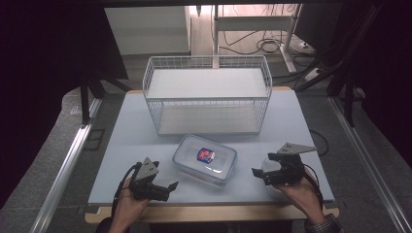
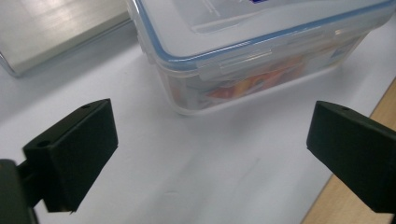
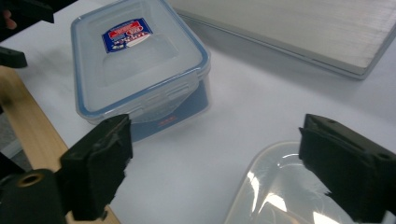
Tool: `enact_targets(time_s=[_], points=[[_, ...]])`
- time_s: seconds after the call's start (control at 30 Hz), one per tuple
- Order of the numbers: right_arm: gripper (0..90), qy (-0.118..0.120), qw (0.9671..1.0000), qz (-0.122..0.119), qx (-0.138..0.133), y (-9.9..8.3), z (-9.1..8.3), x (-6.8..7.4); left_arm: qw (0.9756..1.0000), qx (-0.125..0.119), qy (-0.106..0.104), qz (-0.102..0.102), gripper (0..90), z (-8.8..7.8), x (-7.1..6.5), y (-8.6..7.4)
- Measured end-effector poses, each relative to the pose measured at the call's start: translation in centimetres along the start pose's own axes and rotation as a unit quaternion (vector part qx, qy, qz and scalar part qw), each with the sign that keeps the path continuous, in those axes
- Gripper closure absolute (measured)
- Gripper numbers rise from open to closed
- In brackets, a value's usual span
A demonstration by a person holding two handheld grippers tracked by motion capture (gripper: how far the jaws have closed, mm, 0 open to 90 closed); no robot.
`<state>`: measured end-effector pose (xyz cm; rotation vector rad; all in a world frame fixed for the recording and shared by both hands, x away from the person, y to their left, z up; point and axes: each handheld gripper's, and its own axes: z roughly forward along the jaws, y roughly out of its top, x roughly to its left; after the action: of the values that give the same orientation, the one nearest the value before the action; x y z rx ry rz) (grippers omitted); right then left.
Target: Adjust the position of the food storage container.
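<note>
High view: near table edge, person's left hand (image 1: 127, 206) holds left gripper (image 1: 167, 188) low over the white tabletop (image 1: 291, 116), jaws spread, nothing between them, pointing right toward the container. Right hand (image 1: 303, 191) holds right gripper (image 1: 258, 173) at the near right, jaws spread too, pointing left; checked sleeve cuff (image 1: 324, 225) at bottom edge. Wooden table edge (image 1: 214, 212) runs under the white top along the near side. Right gripper view: jaws wide apart, a clear shallow plastic lid or tray (image 3: 280, 191) lies on the table just under and between them, partly hidden by the right-hand jaw; cannot tell if touching. In the high view a pale bit of it shows just beside the right gripper. Between the two grippers, a bit farther in, sits the clear lidded container (image 1: 205, 158), rectangular, blue seal rim, blue-red label (image 1: 205, 155) on the lid, lid on with side latches down, resting flat on the tabletop, turned slightly askew. Left gripper view: open jaws frame the container's (image 2: 261, 51) near corner, apart from it, coloured contents seen blurred through the wall, can't tell what. Right gripper view also shows the container (image 3: 140, 65) ahead, left gripper partly visible at top left corner. Behind the container, well apart from grippers, white wire basket rack (image 1: 208, 94) stands upright mid-table with a pale flat board as its floor. Far back: floor, cables (image 1: 265, 46), dark surroundings.
</note>
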<state>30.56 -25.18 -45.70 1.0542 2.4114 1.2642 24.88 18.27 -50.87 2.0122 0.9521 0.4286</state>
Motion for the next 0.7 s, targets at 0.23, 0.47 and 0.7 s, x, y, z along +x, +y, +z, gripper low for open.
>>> enact_targets(time_s=[0.23,0.47,0.7], points=[[25.9,-0.028,0.9991,-0.033,0.004,0.0,0.1,0.7,1.0,0.001,0.006,0.007,4.5,-0.3,-0.2,0.0],[39.8,-0.016,0.9987,-0.043,0.022,-0.2,0.3,0.8,1.0,0.001,0.009,-0.001,4.5,-0.4,-0.1,0.0],[78.1,-0.016,0.9958,-0.078,0.044,-0.3,-0.7,1.4,0.9999,0.006,0.013,-0.004,5.5,-0.5,-0.1,0.0]])
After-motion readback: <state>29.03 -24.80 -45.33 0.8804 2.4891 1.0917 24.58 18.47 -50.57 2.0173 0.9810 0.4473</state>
